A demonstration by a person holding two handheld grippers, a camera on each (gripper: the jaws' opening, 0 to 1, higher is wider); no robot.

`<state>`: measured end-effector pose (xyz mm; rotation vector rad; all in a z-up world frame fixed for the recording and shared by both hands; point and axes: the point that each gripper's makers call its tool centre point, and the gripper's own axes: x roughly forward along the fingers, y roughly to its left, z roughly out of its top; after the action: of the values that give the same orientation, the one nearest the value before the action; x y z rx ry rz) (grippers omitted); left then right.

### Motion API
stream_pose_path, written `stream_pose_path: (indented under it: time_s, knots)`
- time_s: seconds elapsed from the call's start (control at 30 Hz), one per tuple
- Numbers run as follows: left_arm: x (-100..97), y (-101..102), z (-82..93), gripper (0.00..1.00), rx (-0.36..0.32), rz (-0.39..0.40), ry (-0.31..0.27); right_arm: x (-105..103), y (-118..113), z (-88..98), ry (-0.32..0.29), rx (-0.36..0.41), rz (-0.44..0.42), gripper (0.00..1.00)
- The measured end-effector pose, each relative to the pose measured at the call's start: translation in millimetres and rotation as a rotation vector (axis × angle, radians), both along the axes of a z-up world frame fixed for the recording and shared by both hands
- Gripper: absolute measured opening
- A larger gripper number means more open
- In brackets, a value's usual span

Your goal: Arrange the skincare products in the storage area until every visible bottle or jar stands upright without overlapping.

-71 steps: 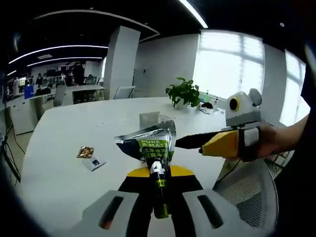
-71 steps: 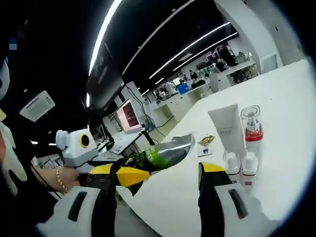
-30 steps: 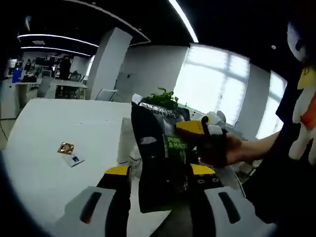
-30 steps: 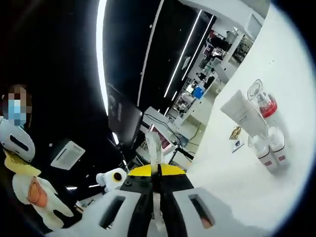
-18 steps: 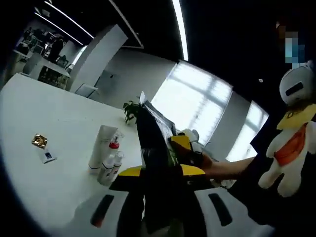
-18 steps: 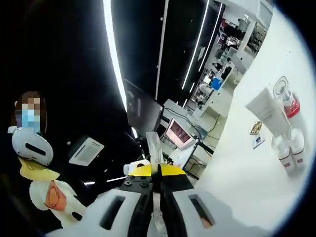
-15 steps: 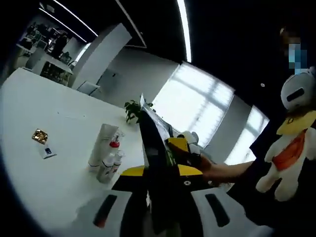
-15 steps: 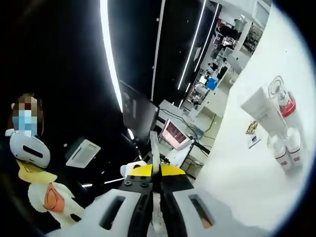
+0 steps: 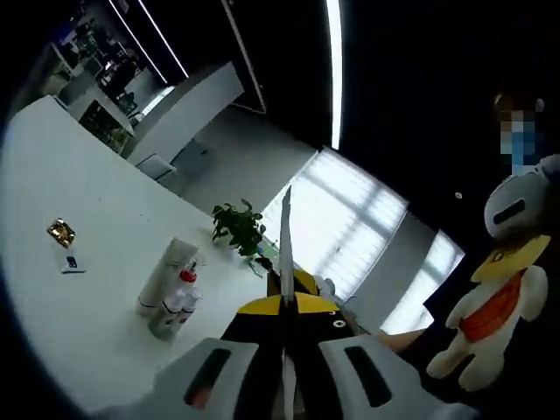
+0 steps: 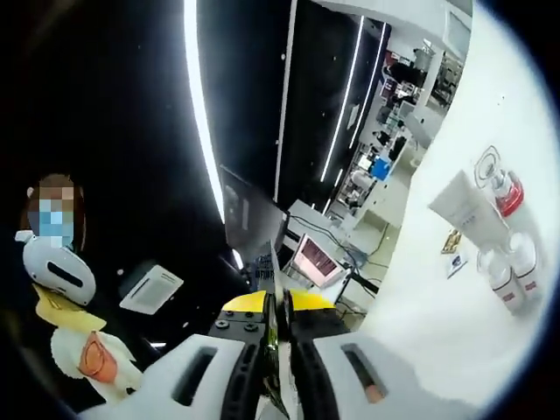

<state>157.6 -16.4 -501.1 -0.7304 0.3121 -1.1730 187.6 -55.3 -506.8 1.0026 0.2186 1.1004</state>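
Note:
A dark green-and-silver tube (image 9: 285, 249) stands edge-on, held up in the air off the table between both grippers. My left gripper (image 9: 284, 308) is shut on its lower end. The right gripper's yellow tip (image 9: 306, 283) shows just behind the tube. In the right gripper view my right gripper (image 10: 276, 320) is shut on the tube (image 10: 272, 306), whose thin edge rises between the jaws. On the white table (image 9: 52, 175) stand a white tube (image 9: 163, 275), a red-collared pump bottle (image 9: 185, 282) and two small bottles (image 9: 166, 320). The same group shows as white tube (image 10: 466, 210), pump bottle (image 10: 500, 182) and small bottles (image 10: 507, 273).
Two small flat packets (image 9: 61, 233) lie on the table left of the products, also seen as packets (image 10: 452, 241). A potted plant (image 9: 237, 226) stands at the table's far side. A plush toy (image 9: 492, 306) hangs on the person to the right.
Both views have tilted upward with the hands. The tube has turned from broadside to edge-on in the left gripper view. Both grippers still hold it.

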Motion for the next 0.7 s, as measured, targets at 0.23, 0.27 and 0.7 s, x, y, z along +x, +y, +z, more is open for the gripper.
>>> stream_pose_path:
  time_s: [0.23, 0.27, 0.7]
  knots:
    - [15.2, 7, 11.4, 0.0, -0.088, 0.063, 0.024, -16, 12, -23.0, 0.048, -0.031, 0.039, 0.16]
    - [17.2, 8, 12.5, 0.0, -0.099, 0.073, 0.031, -17, 13, -24.9, 0.05, -0.032, 0.04, 0.16]
    - [39.0, 10, -15.4, 0.0, 0.146, 0.185, 0.0, -21, 8, -7.1, 0.001, 0.017, 0.037, 0.01]
